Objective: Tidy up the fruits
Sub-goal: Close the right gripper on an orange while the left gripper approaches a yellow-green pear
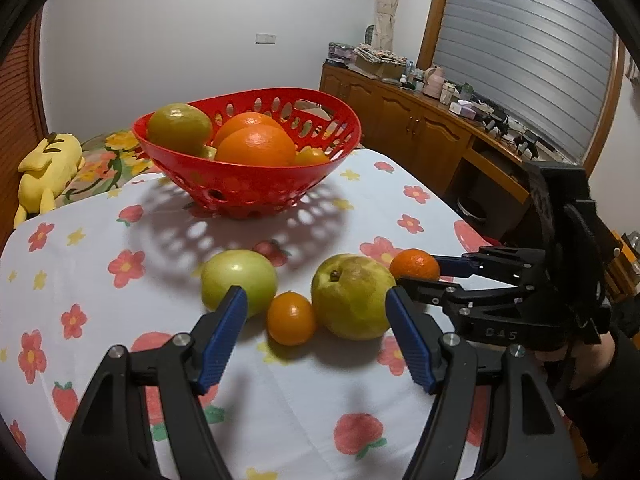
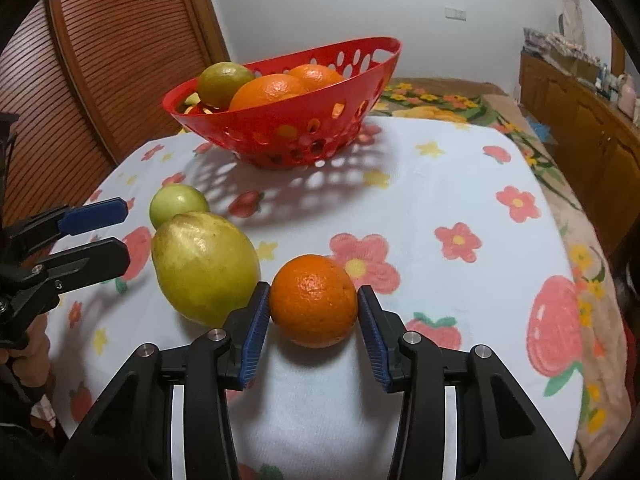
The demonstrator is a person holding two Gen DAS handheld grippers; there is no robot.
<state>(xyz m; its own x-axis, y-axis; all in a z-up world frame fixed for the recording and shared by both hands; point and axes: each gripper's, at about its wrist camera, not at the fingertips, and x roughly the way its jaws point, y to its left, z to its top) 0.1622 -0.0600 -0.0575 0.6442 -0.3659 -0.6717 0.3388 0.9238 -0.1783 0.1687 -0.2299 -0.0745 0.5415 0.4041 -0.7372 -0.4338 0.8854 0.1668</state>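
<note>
A red perforated basket (image 1: 248,184) (image 2: 280,128) holding oranges and a green citrus stands at the back of the flowered tablecloth. In front lie a green apple (image 1: 238,280) (image 2: 178,202), a big yellow-green pear (image 1: 352,300) (image 2: 204,264), a small smooth orange fruit (image 1: 291,318) and a tangerine (image 1: 414,265) (image 2: 314,306). My left gripper (image 1: 315,294) (image 2: 127,233) is open, its fingers wide either side of the small orange fruit and the pear. My right gripper (image 2: 313,294) (image 1: 418,272) has both pads against the tangerine, which rests on the cloth. In the right wrist view the pear hides the small orange fruit.
A yellow plush toy (image 1: 48,168) lies on a flowered blanket beyond the table's left edge. A wooden sideboard (image 1: 420,132) crowded with small things runs along the right. A slatted wooden door (image 2: 100,80) stands behind the basket. A hand (image 2: 28,352) holds the left gripper.
</note>
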